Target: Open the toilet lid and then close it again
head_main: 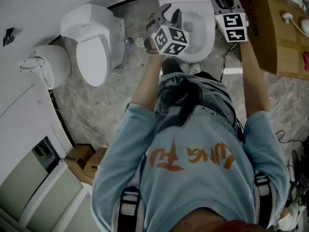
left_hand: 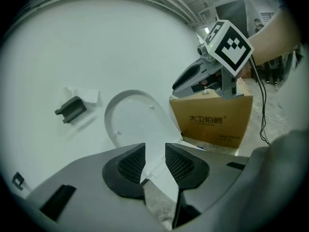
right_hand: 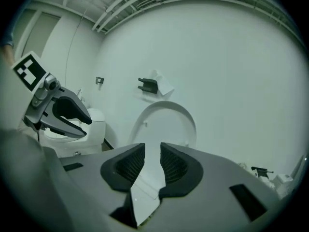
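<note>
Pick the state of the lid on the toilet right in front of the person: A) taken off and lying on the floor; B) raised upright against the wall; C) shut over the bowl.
B: both gripper views show the lid standing upright against the white wall, and the head view looks down into the uncovered bowl.

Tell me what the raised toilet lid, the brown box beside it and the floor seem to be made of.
Raised toilet lid: probably hard plastic, smooth even white; a thin shell with small studs on its inner face.
Brown box: cardboard by its look, matt tan with printed characters.
Floor: polished stone or stone-pattern tile, grey with pale veins; which one cannot be told.
</note>
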`<state>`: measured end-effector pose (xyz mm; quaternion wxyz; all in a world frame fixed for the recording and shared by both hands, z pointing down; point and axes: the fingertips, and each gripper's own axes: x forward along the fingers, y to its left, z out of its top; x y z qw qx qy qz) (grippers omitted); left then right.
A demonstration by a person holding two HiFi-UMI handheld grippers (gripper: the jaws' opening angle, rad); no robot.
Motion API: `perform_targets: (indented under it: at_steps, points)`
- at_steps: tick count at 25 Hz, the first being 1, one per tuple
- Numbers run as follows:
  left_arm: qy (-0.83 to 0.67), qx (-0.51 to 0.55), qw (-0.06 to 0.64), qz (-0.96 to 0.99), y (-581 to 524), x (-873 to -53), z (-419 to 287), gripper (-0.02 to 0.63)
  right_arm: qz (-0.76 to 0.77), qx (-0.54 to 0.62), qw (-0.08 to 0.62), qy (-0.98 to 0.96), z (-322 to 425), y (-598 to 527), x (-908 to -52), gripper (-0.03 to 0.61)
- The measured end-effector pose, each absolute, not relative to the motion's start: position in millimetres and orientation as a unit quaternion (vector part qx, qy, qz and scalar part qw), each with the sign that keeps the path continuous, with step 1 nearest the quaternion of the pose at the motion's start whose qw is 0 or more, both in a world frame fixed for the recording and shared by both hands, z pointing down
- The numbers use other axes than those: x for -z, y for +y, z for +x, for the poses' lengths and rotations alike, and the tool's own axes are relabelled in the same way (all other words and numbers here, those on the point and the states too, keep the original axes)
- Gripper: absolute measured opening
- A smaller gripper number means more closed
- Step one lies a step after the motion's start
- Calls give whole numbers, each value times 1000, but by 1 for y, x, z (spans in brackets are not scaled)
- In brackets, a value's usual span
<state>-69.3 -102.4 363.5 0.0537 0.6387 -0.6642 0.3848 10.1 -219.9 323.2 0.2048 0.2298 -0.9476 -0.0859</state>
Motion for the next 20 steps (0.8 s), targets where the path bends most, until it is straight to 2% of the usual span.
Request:
perform_targets:
  at_steps: [3,6,14,20]
  points:
    - [-644,-406,85,642,-87,-404,-56,143,200,72,222,-952,10,-203,-365,124]
    - [-617,-422,106,655,-79,-441,-47,107,177,62,242,-952,8,-186,-406,135]
    - [-519,-457,180,700,-30,-559,0,104,101,1,338,-936,36,-107,-539,170]
    - [-469,-477,202,716,-7,-646,15,106,62,-19,380,-923,53,-78,-621,190]
